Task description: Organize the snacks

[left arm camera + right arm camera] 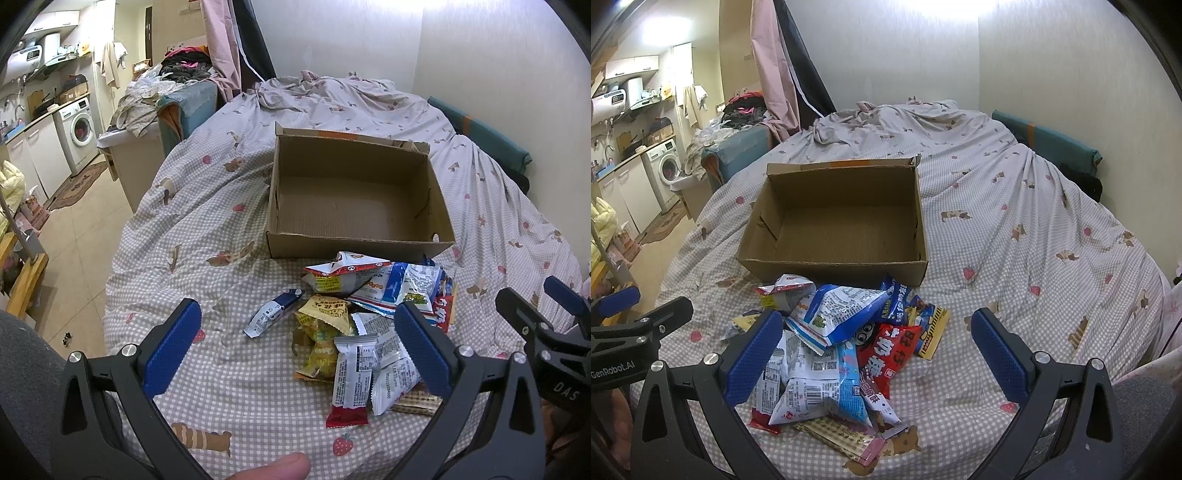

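Note:
An open, empty cardboard box (354, 206) sits on the bed; it also shows in the right wrist view (842, 225). A pile of snack packets (369, 325) lies just in front of it, seen in the right wrist view too (842, 347). A small blue-and-white packet (273, 312) lies apart at the pile's left. My left gripper (299, 332) is open and empty, held above the pile's near side. My right gripper (879, 350) is open and empty, above the pile. Each gripper shows at the edge of the other's view.
The bed has a checked quilt (207, 236) with cartoon prints, crumpled at the far end. A wall (480, 55) runs along the right. Left of the bed are a clothes-covered cabinet (147, 110), tiled floor and a washing machine (77, 129).

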Motion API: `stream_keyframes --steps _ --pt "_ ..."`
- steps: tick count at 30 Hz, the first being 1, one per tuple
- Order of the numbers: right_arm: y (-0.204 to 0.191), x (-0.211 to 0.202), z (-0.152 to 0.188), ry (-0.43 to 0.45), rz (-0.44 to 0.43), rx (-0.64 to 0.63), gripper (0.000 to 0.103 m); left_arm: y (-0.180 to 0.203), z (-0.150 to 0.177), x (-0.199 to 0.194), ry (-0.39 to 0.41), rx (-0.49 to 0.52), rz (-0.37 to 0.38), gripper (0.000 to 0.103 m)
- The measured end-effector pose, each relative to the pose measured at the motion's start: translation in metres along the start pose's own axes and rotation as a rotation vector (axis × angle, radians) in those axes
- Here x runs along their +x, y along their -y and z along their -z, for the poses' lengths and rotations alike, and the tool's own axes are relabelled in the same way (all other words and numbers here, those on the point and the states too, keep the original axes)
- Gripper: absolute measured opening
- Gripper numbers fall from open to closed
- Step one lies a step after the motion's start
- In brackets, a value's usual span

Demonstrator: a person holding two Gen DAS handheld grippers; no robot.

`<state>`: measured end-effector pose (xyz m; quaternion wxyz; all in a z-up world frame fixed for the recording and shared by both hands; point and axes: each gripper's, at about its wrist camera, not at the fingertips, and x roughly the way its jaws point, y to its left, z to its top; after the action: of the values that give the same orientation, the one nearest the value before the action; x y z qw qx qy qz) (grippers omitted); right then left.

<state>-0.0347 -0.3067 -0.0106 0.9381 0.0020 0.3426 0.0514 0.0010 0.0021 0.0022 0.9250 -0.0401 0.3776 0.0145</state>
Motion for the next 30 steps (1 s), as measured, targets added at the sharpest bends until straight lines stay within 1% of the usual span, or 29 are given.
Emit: stream_keyframes --steps 16,20,23,25,27,30 --pt "-0.004 0.003 0.002 -0.015 -0.002 -0.005 0.103 -0.001 0.000 0.000 -0.002 0.002 -0.003 0.103" --pt "-0.005 0.003 0.002 -0.020 -0.004 -0.006 0.103 -0.002 0.001 0.002 -0.020 0.002 0.001 0.103" --pt "-0.001 0.005 0.000 -0.041 -0.011 0.015 0.103 -0.005 0.000 0.006 -0.053 -0.001 0.006 0.103" --pt "0.008 0.008 -0.005 -0.075 -0.043 0.052 0.103 -0.007 -0.003 0.012 -0.085 -0.011 0.006 0.103" --pt "0.016 0.015 -0.010 -0.132 -0.074 0.074 0.103 -0.012 -0.008 0.021 -0.136 -0.017 -0.007 0.103" --pt "0.028 0.026 -0.015 -0.209 -0.117 0.111 0.103 -0.019 -0.013 0.040 -0.234 -0.024 -0.040 0.103"
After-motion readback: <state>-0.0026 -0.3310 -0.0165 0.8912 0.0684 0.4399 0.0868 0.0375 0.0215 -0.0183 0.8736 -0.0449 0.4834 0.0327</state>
